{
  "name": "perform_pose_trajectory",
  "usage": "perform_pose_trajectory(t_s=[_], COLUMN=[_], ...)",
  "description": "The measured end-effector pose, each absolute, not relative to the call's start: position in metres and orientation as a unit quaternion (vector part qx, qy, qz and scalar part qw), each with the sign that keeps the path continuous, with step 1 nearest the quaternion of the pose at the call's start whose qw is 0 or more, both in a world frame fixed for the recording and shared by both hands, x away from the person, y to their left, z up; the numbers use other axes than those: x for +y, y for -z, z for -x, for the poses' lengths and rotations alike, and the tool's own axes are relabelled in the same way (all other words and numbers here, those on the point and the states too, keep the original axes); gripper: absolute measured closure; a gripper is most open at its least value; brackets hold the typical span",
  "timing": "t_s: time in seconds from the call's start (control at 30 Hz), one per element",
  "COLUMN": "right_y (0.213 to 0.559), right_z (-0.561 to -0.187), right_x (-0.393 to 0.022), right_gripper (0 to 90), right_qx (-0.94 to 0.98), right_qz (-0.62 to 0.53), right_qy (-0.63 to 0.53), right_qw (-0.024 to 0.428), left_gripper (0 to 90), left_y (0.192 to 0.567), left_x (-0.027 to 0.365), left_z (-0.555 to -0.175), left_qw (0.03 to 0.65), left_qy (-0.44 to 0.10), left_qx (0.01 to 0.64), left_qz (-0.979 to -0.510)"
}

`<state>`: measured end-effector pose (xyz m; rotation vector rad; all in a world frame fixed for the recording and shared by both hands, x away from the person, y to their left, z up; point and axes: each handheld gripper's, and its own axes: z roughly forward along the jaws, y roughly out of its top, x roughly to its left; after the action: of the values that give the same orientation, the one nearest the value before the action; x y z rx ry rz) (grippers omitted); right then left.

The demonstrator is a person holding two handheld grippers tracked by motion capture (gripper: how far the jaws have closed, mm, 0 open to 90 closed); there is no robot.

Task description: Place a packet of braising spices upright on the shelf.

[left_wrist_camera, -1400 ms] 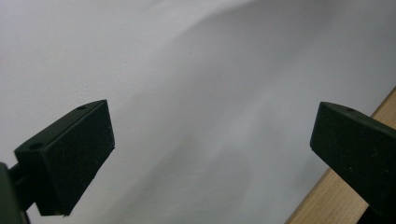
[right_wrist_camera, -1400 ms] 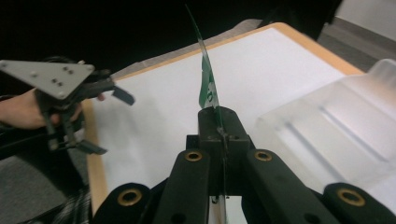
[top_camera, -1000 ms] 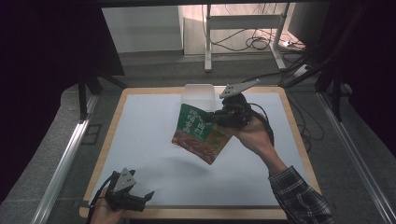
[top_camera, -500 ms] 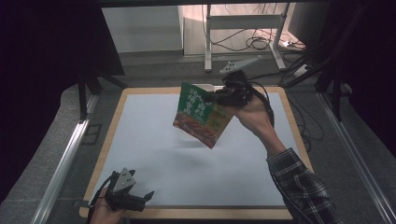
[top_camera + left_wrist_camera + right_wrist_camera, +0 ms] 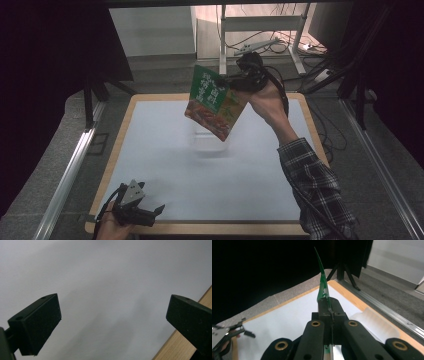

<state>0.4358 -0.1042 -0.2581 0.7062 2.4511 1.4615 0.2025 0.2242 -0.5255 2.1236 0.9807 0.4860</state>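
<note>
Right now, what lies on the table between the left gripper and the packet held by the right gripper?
In the high view, bare white table surface lies between the left gripper and the raised packet. A clear container sits under the packet.

White-topped table [image 5: 210,180] bears a clear container [image 5: 209,138].

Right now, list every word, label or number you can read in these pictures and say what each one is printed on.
Nothing can be quoted with confidence.
Green food packet, held up by the right tool: large white characters on its green upper part, too blurred to read; the dish picture below carries no legible text.
In the right gripper view the packet shows edge-on, so its print is hidden.
White table mat and left tool: no markings visible.
</note>
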Motion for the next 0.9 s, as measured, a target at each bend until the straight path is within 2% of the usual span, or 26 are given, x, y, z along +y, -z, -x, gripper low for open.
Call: perform_pose_trajectory(t_s=[0.47,0.9], right_y=[0.263,0.286], right_z=[-0.484,-0.519], right_x=[-0.100,-0.098], right_gripper=[89.0,89.0], right_qx=[0.825,0.814], right_qz=[-0.261,-0.260], right_qy=[-0.483,-0.492], right_qw=[0.133,0.168], left_gripper=[0.0,0.0], left_y=[0.526,0.526], left_x=[0.225,0.226], left_z=[-0.203,-0.203], left_qw=[0.372,0.371], left_qy=[-0.184,-0.184], left_qx=[0.383,0.381], left_qz=[-0.825,-0.827])
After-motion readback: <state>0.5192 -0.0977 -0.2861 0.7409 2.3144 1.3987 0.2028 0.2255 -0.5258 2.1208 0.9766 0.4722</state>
